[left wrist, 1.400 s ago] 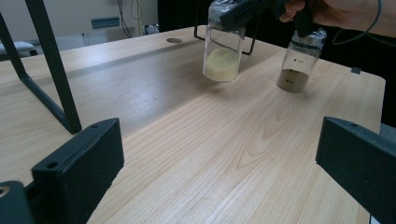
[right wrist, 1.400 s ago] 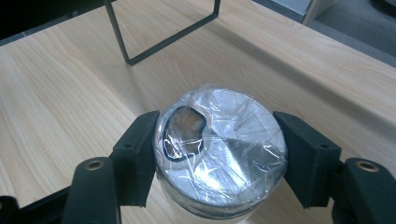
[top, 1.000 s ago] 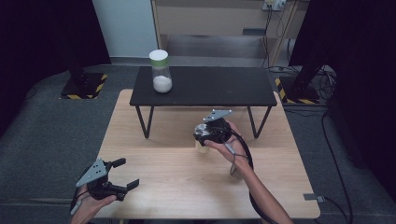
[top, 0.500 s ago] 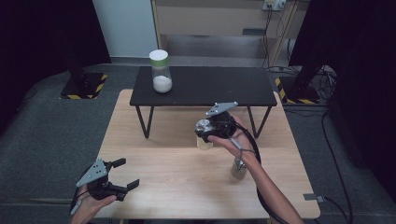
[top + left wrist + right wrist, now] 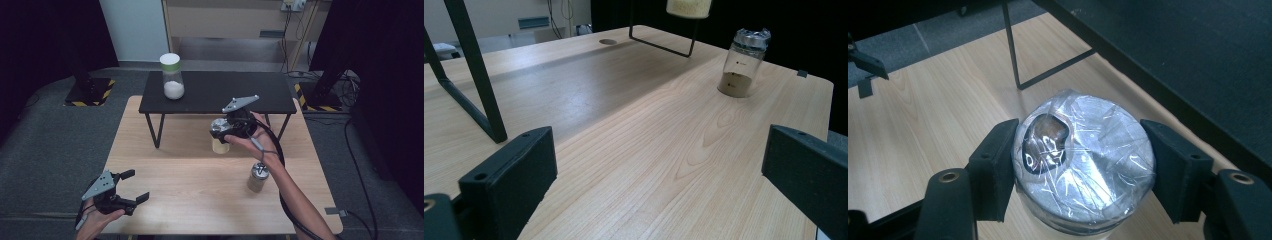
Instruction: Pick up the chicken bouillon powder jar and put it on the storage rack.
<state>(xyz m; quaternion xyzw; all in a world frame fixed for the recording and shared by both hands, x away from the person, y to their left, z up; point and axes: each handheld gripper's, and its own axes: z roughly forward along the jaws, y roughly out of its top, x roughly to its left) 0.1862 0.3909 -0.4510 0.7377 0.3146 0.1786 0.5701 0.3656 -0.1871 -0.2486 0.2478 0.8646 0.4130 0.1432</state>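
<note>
Ahead of my left tongs [image 5: 131,189], toward twelve o'clock, the wooden tabletop [image 5: 190,170] is lying bare up to the black stand [image 5: 215,92], whose thin legs [image 5: 152,131] are barring the way at eleven. At two o'clock a foil-capped jar [image 5: 258,177] is standing by itself. My right tongs [image 5: 220,131] are gripping another capped jar [image 5: 1083,160] just beside the stand's front edge, leaving little room there.

Right claw [image 5: 220,131] carried foil-capped jar [image 5: 220,137] up toward black shelf [image 5: 217,93]; left unchanged.
</note>
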